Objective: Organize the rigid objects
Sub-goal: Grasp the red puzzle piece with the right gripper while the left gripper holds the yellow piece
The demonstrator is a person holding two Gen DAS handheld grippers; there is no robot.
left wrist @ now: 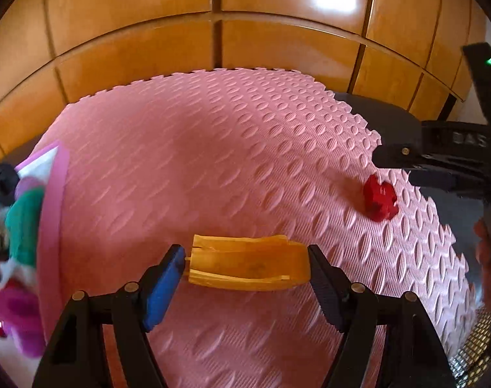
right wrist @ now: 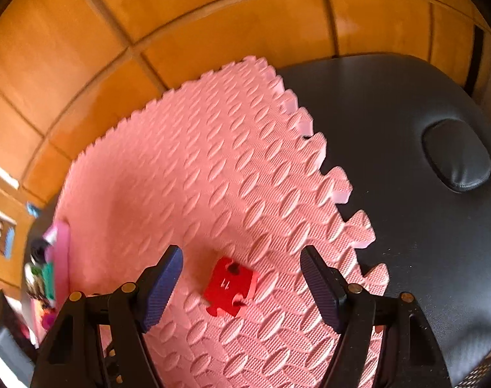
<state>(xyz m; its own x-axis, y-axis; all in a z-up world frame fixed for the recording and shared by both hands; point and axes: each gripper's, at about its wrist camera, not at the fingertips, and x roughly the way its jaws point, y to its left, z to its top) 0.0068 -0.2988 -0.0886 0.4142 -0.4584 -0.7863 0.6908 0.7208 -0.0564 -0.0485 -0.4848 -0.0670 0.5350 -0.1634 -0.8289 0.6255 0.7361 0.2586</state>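
Note:
A curved yellow wooden track piece (left wrist: pixel 247 265) lies on the pink foam mat (left wrist: pixel 197 161), right between the fingertips of my left gripper (left wrist: pixel 245 274); the jaws stand wide and there is a small gap at the left pad. A red puzzle piece (right wrist: pixel 230 287) marked 11 lies on the mat (right wrist: pixel 213 177) between the open fingers of my right gripper (right wrist: pixel 240 283), which hovers above it. The red piece also shows in the left wrist view (left wrist: pixel 379 201), with the right gripper (left wrist: pixel 417 165) just beside it.
A pink-rimmed bin (left wrist: pixel 53 226) with several toys stands at the mat's left edge; it also shows in the right wrist view (right wrist: pixel 59 258). The mat lies on a black padded table (right wrist: pixel 407 129) with a round cushion plug (right wrist: pixel 455 155). Wooden wall panels (left wrist: pixel 213 48) stand behind.

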